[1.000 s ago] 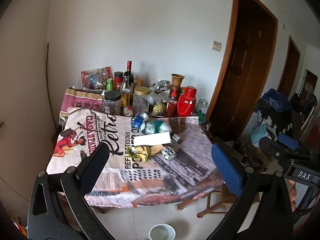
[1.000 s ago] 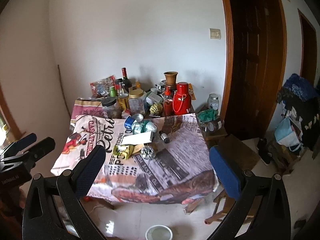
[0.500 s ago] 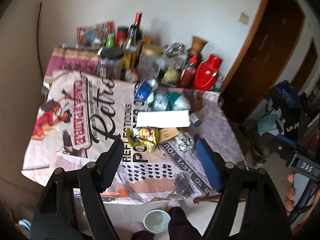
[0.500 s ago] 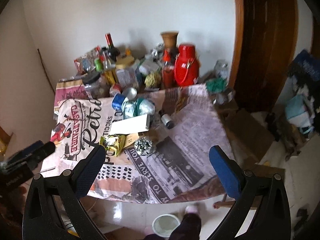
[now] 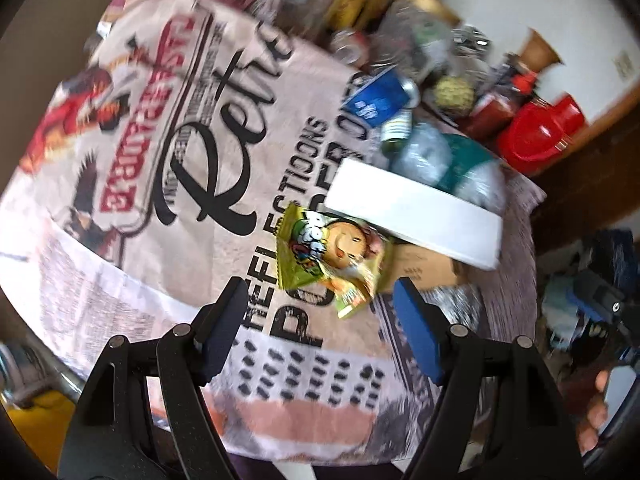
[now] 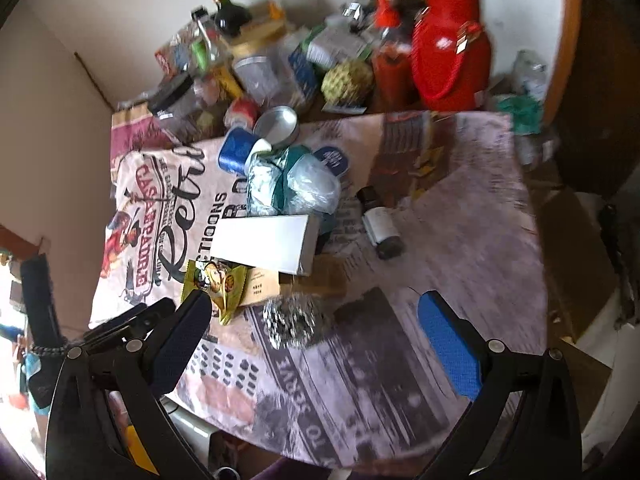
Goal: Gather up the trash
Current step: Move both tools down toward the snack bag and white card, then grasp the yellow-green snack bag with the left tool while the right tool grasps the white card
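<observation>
1. left wrist view: the left gripper points down at a table under a printed tablecloth, jaws apart with nothing between them. the yellow-green snack wrapper lies flat on the cloth just past the fingertips, not touched. its far edge sits against a long white box, and a brown cardboard piece pokes out from under both. beyond the box there's crumpled clear plastic with teal in it, a blue can on its side and a red jug. a hand shows at the right edge. it's all pretty blurry.

2. right wrist view: the right gripper also has its jaws wide apart and empty. a crumpled foil ball sits on the cloth between the two fingers in the picture, clear of both pads. the snack wrapper is just left of it, near the black left finger, with the white box right behind. a small dark bottle lies on its side further right. the back of the table is packed with jars, a wine bottle and the red jug.
</observation>
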### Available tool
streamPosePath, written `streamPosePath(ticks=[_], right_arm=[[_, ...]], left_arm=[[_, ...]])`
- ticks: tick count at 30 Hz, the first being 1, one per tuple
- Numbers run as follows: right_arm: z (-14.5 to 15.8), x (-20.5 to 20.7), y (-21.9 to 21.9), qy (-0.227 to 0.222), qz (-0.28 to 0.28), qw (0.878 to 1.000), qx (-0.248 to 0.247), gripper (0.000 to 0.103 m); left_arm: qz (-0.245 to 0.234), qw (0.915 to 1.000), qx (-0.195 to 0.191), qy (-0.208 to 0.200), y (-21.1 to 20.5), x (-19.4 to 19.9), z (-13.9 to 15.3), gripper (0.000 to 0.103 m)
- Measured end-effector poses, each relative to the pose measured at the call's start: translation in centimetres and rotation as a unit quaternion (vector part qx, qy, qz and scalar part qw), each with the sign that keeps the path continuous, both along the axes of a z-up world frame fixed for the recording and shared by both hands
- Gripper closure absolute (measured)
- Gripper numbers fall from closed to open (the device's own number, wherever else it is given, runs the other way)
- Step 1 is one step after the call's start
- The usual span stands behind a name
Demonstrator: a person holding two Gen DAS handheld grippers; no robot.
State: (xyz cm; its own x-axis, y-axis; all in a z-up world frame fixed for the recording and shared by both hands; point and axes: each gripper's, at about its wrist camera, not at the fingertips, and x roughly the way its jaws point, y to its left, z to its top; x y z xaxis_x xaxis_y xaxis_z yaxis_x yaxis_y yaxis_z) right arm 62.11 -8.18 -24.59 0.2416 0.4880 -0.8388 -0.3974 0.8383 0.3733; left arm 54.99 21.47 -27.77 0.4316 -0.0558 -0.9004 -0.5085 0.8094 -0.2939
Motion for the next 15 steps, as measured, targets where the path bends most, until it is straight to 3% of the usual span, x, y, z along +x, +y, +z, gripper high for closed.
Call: streamPosePath(ticks=[7,11,13,15], right_arm=[[-4.3,4.5,2.3,0.077,0.013,0.997,0.022,0.011],[-6.2,6.0,3.4,0.121,0.022,0.992,0.034,0.027],[-6.7,6.2,3.9,0.131,0.029,0.990,0.034,0.034],[-7.0,6.3,4.3,0.136,0.038,0.989,0.036,0.044]], left_arm=[[0.065,0.9973,-0.034,0.006,1.3,0.9,-3.0,0.042],[0.078,0.9960,-0.041,0.013,1.5,1.2,-4.2,0.051],[0.075,0.9963,-0.039,0.014,1.5,1.3,-4.6,0.060],[0.072,0.9965,-0.040,0.014,1.5,1.4,-4.8,0.061]])
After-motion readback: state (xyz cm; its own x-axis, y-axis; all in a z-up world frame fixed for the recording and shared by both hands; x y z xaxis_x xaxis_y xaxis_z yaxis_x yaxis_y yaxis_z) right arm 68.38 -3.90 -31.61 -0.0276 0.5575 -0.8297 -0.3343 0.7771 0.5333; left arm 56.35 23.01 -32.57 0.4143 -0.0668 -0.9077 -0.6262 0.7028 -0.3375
